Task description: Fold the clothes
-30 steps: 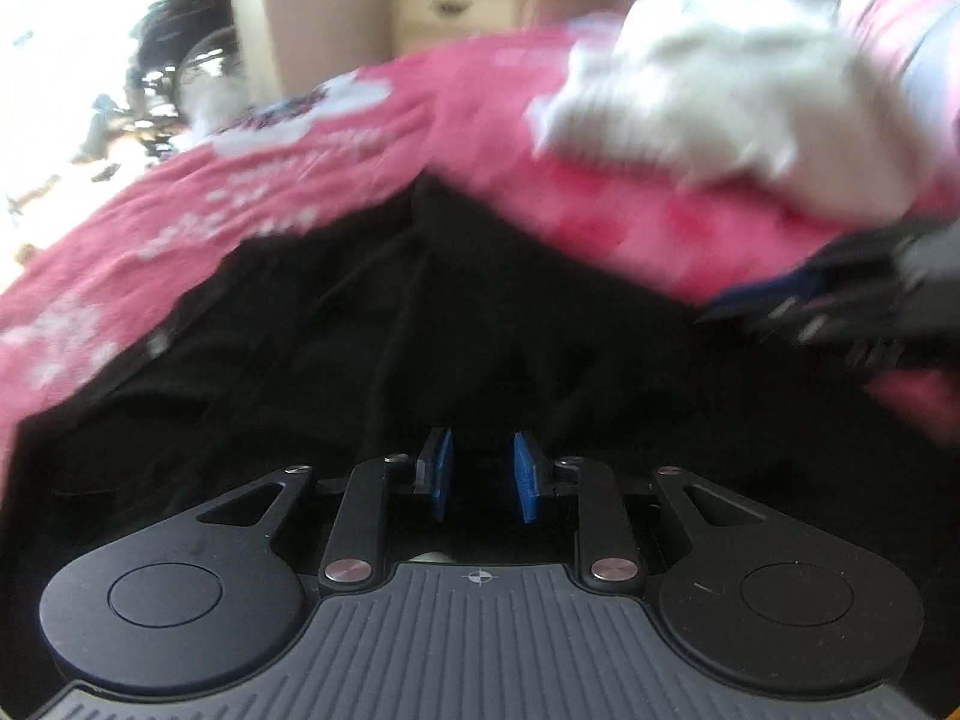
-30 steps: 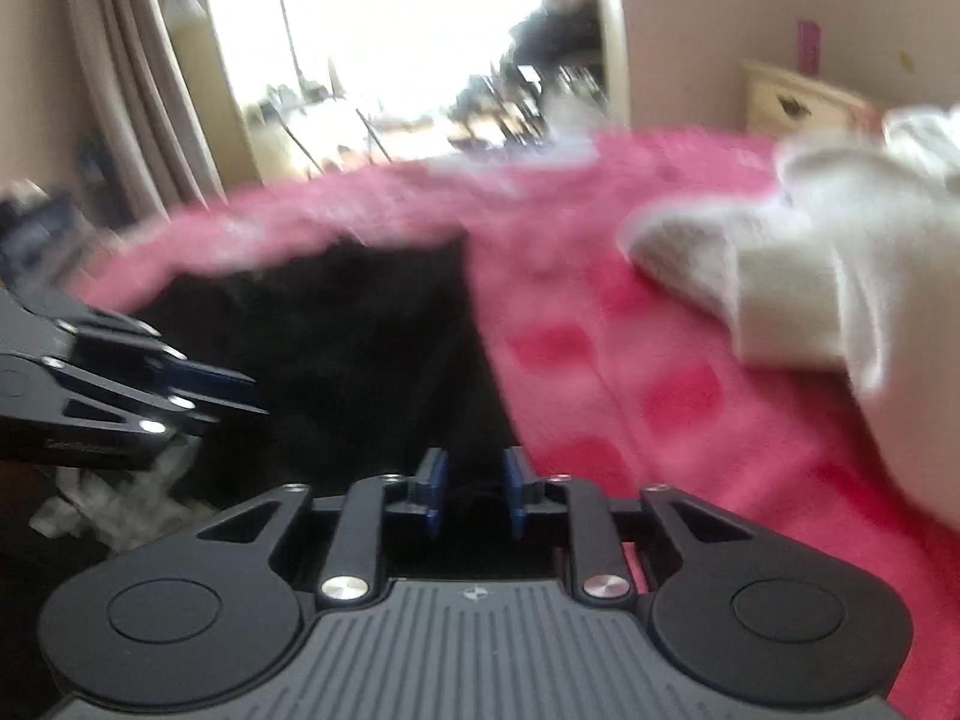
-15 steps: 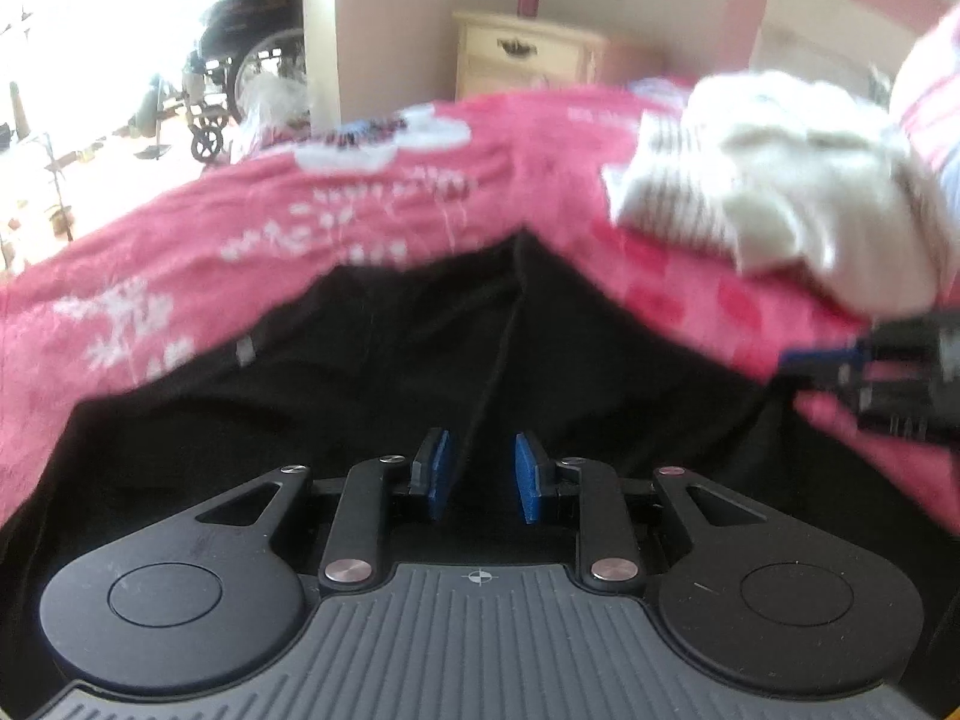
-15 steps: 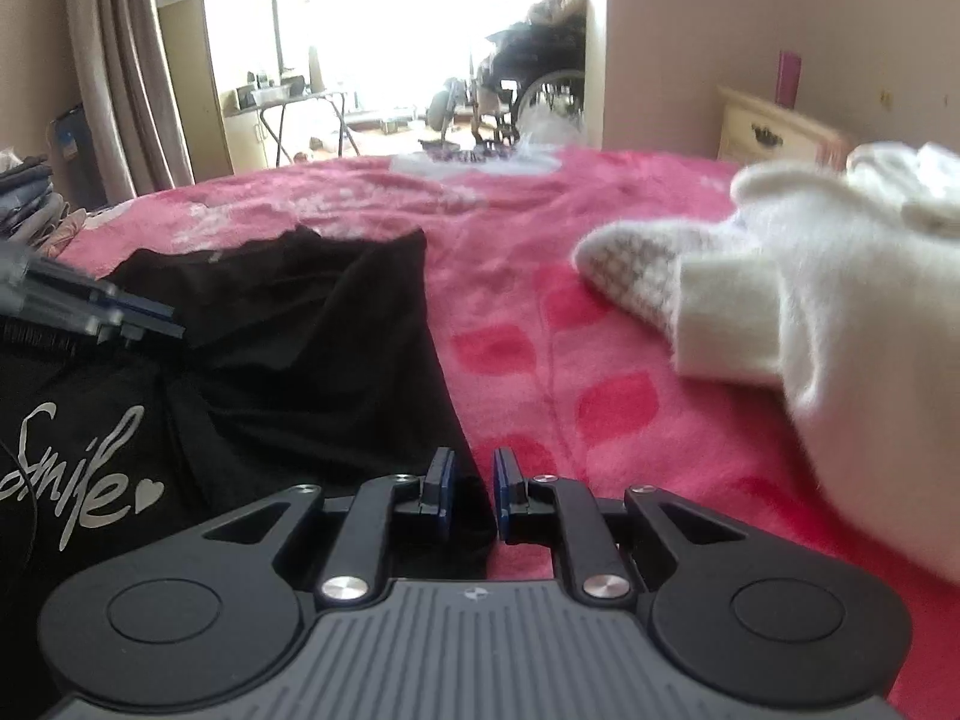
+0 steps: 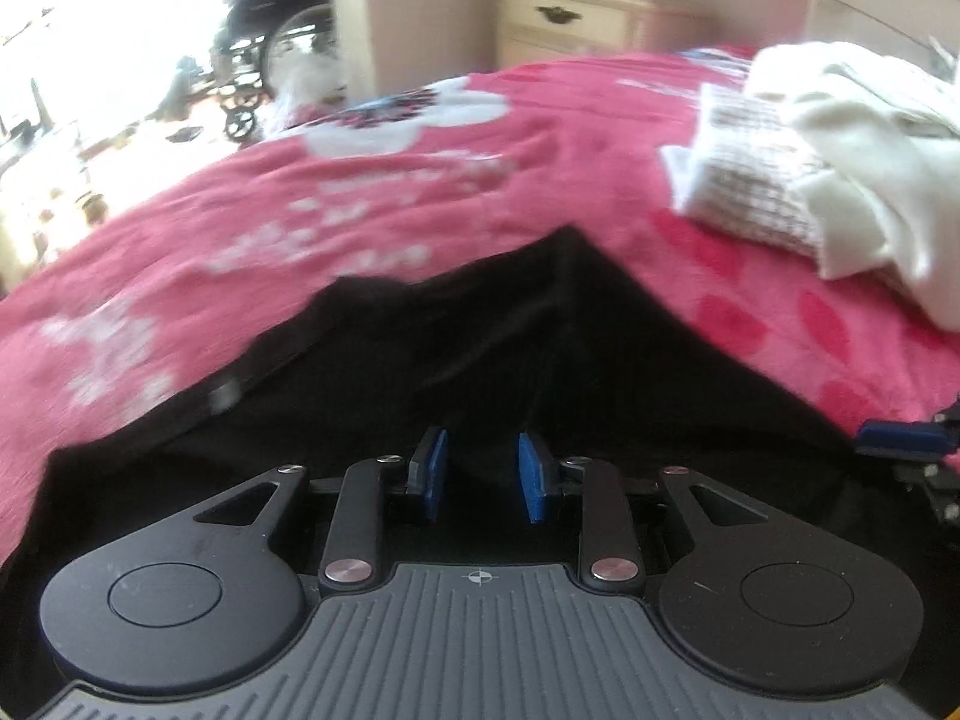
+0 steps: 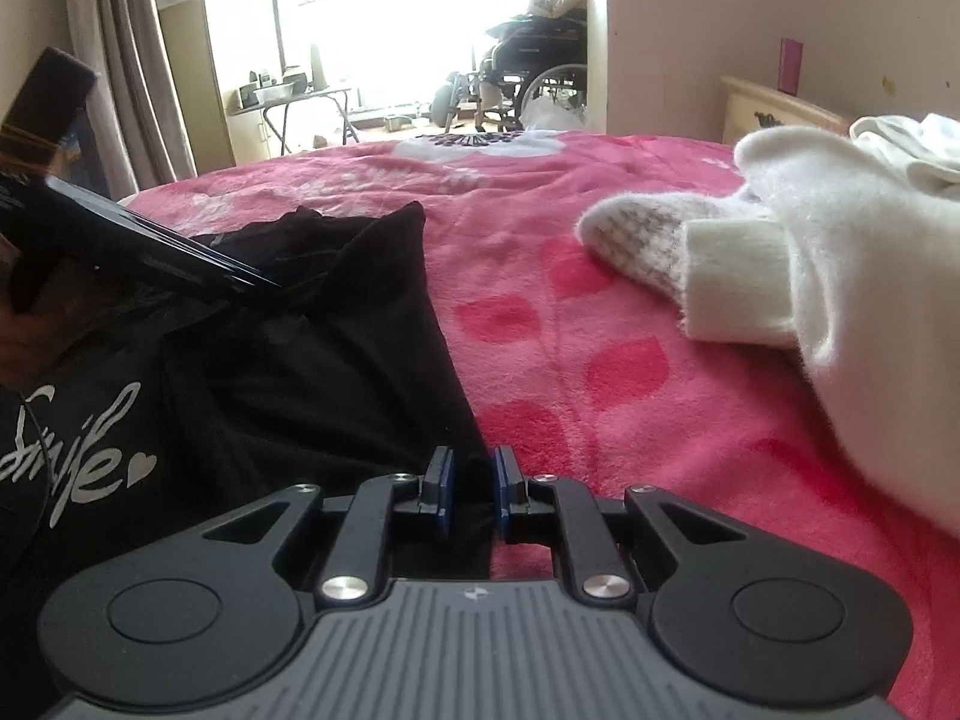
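On the pink floral blanket (image 6: 540, 228), the black T-shirt (image 6: 312, 372) with its white script print lies rumpled at the left. The left gripper (image 5: 483, 477) has black cloth between its parted pads; whether it pinches, I cannot tell. The right gripper (image 6: 471, 495) clenches the shirt's edge. Folding looks barely begun. At the right, the white knit garments (image 6: 810, 252) wait in an unfolded heap.

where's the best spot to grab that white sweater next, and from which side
Probably the ribbed cuff of the white sweater. It sticks out flat toward the black shirt, clear of the pile, so come from that open side, fingers low over the blanket.
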Motion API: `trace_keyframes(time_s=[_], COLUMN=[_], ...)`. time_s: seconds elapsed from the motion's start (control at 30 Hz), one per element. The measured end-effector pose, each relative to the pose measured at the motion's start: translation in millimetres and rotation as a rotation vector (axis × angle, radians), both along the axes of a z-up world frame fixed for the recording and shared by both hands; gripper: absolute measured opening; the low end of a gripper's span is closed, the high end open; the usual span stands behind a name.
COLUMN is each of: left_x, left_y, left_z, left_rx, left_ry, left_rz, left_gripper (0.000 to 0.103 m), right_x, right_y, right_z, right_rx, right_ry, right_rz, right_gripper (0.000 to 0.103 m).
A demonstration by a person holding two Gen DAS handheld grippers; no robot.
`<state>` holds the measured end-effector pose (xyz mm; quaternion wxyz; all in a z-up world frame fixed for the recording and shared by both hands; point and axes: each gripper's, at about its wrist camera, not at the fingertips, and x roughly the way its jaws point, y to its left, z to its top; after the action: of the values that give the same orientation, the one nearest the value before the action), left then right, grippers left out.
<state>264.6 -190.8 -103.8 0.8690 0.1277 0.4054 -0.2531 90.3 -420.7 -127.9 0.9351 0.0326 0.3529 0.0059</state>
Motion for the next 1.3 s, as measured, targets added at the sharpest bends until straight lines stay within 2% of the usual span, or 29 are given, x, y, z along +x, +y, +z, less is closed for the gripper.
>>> trace_keyframes(time_s=[0.1, 0.2, 0.3, 0.37, 0.6, 0.63, 0.8, 0.87, 1.1, 1.2, 1.3], left_x=[3.5, 5.1, 2.7, 2.5, 11.2, 10.8, 0.9, -1.0, -5.4, -7.1, -6.4], left_y=[9.4, -5.8, -30.3, -37.0, -20.5, -20.2, -23.5, -21.6, 2.6, 4.8, 1.0], left_z=[6.1, 12.3, 4.0, -3.8, -4.8, -4.6, -6.1, -6.2, 5.7, 4.3, -2.3], left_rx=[-0.029, -0.06, 0.004, 0.055, 0.011, 0.007, -0.005, -0.018, -0.129, -0.112, -0.059], left_ry=[0.003, -0.008, -0.033, -0.052, -0.01, -0.004, -0.022, -0.019, 0.028, 0.032, 0.009], left_rz=[0.006, -0.062, -0.147, -0.151, -0.094, -0.098, -0.144, -0.126, 0.008, 0.022, 0.026], left_gripper=[0.026, 0.027, 0.027, 0.027, 0.026, 0.025, 0.003, 0.0, 0.0, 0.0, 0.002], right_x=[-0.8, -1.0, -1.1, -1.0, -1.4, -1.3, -1.8, -1.8, -1.5, -1.1, -0.4], right_y=[-0.4, -1.1, 0.1, 0.5, 0.4, 0.4, 1.2, 1.6, 2.0, 2.1, 2.9], right_z=[-0.8, -1.6, -1.1, -1.0, -1.8, -1.9, -2.6, -2.7, -3.9, -4.5, -4.7], right_rx=[0.004, 0.013, 0.009, 0.008, 0.008, 0.008, 0.002, -0.001, -0.005, -0.008, -0.014], right_ry=[-0.002, -0.004, -0.003, -0.003, -0.008, -0.008, -0.01, -0.01, -0.013, -0.013, -0.013], right_rz=[-0.001, -0.006, -0.007, -0.008, -0.006, -0.007, -0.007, -0.007, -0.007, -0.007, -0.008], right_gripper=[0.014, 0.014, 0.014, 0.014, 0.014, 0.014, 0.015, 0.015, 0.015, 0.015, 0.015])
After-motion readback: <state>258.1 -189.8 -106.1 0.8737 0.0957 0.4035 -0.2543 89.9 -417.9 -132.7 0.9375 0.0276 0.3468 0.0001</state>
